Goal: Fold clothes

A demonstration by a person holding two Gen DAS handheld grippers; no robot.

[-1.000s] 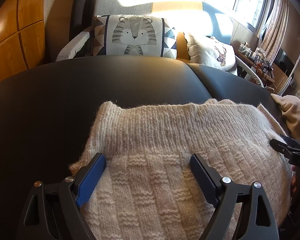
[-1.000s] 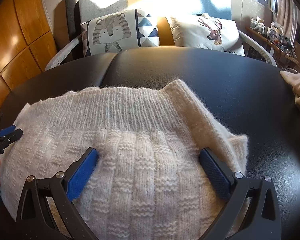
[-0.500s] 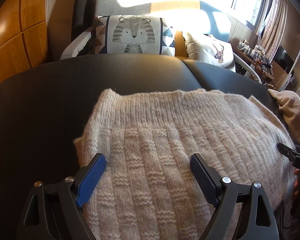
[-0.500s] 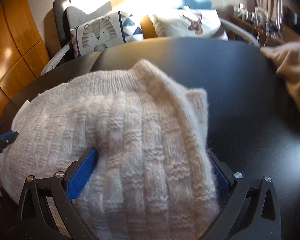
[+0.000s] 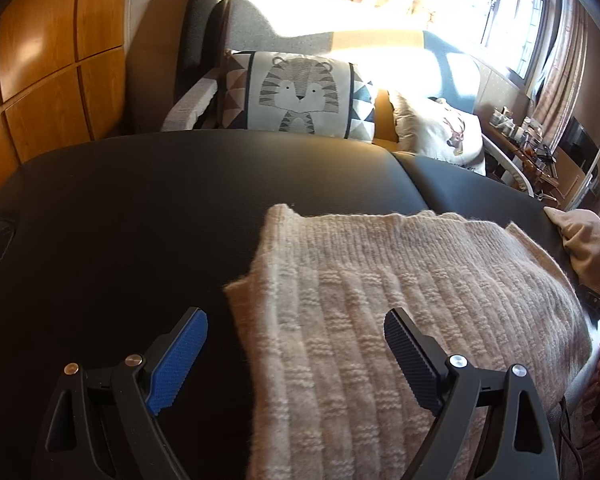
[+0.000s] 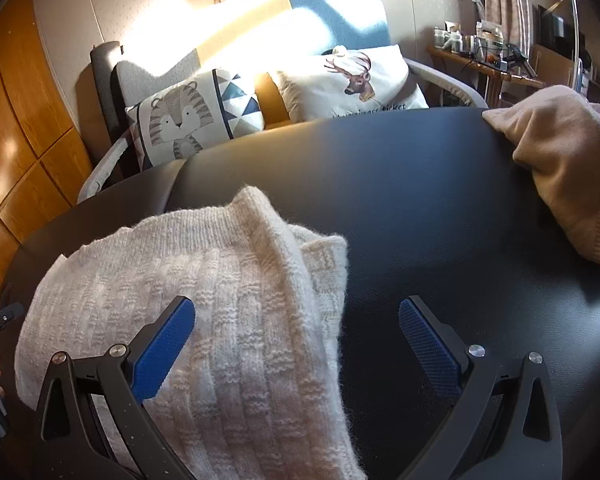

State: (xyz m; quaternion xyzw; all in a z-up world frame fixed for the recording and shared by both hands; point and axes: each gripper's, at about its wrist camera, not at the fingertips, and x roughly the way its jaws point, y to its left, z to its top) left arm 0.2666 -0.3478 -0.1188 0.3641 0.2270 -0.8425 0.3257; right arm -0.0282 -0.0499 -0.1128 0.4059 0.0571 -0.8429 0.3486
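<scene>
A cream knitted sweater [image 5: 400, 312] lies folded on the black padded table [image 5: 160, 208]. My left gripper [image 5: 296, 354] hovers open over the sweater's left edge; one blue pad is above bare table, the other above the knit. In the right wrist view the same sweater [image 6: 204, 312] fills the lower left, with its folded edge bunched into a ridge. My right gripper [image 6: 296, 344] is open over the sweater's right edge, holding nothing. The right gripper's tip [image 5: 598, 304] shows at the far right of the left view, and the left gripper's tip [image 6: 4, 318] at the far left of the right view.
A tan garment [image 6: 564, 168] is heaped at the table's right end [image 5: 592, 248]. Behind the table stands a sofa with a tiger cushion [image 5: 300, 96] and a deer cushion [image 6: 352, 76]. Wooden cabinet panels [image 5: 40, 60] line the left wall. A cluttered side table [image 6: 484, 56] stands by the window.
Both grippers have pulled outward toward the sweater's sides and risen. The sweater's right side has been pushed inward into a bunched ridge, so the bundle is narrower.
</scene>
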